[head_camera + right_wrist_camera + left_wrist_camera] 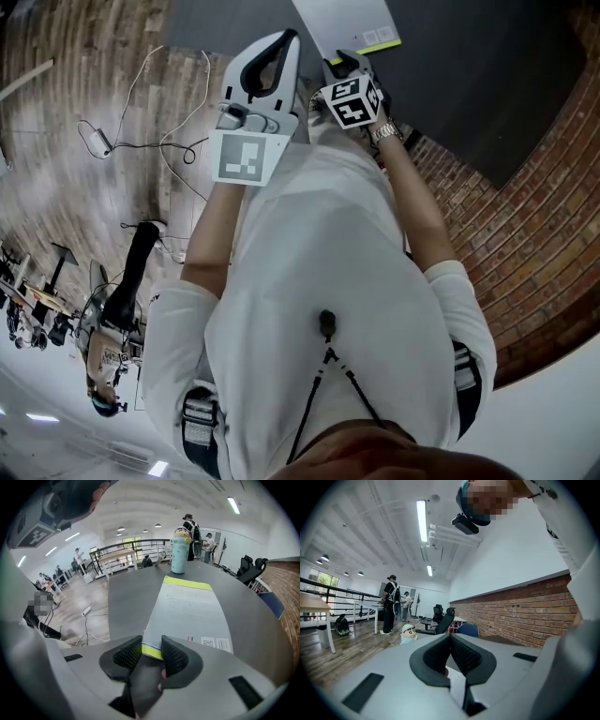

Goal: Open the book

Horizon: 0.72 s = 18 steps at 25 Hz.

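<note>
The book (192, 611) lies closed and flat on the dark grey table (124, 597), pale grey with a yellow-green band at each end. In the head view only its near end (349, 23) shows at the top edge. My right gripper (151, 646) tilts down over the near left corner, jaws apart, and the yellow band shows in the gap between the ribbed pads, which do not press on it. My left gripper (281, 42) hangs left of the book. In the left gripper view this gripper (450, 639) points level across the table, tips together with nothing between them.
A light blue bottle (180, 550) with a cartoon figure on top stands past the book's far end, also seen as a figure (408, 633) across the table. Brick wall (525, 234) runs along the right. Cables (141, 103) lie on the wood floor. People stand far off.
</note>
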### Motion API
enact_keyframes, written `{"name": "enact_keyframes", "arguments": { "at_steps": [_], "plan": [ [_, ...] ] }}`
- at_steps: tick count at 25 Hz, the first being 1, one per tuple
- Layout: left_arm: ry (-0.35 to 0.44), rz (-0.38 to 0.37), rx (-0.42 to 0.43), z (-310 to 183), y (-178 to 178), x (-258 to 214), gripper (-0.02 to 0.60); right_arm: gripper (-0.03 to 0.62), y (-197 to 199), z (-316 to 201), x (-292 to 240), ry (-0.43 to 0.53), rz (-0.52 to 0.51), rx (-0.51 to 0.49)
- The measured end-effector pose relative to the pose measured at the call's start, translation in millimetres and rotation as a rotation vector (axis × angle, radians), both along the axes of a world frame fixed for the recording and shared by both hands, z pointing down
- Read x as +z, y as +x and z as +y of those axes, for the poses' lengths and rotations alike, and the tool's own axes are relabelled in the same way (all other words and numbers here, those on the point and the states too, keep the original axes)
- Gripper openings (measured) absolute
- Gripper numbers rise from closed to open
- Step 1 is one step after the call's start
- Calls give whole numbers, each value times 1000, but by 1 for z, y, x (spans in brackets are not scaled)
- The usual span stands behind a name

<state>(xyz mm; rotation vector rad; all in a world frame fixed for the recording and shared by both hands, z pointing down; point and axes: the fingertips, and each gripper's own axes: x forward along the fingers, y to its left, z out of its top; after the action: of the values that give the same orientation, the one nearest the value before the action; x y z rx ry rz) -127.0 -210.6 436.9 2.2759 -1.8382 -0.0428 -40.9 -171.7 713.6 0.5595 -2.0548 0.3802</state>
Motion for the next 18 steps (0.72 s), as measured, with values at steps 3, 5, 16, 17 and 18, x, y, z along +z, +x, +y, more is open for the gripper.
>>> {"name": "enact_keyframes", "arguments": {
  "at_steps": [3, 5, 16, 17, 18],
  "plan": [
    [-4, -1, -3, -2, -4, 1, 21, 131, 0, -5, 6, 4, 24, -3],
    [-4, 1, -6, -4, -7, 2, 21, 121, -2, -7, 9, -7, 21, 1],
    [-1, -2, 18, -6, 4, 1, 21, 49, -2, -11, 7, 48, 48, -57],
    [1, -3, 21, -6, 6, 0, 21, 49, -1, -11, 6, 37, 35, -43],
    [3, -4, 23, -6, 8, 0, 21, 48, 0, -12, 5, 20, 20, -26]
  ]
}}
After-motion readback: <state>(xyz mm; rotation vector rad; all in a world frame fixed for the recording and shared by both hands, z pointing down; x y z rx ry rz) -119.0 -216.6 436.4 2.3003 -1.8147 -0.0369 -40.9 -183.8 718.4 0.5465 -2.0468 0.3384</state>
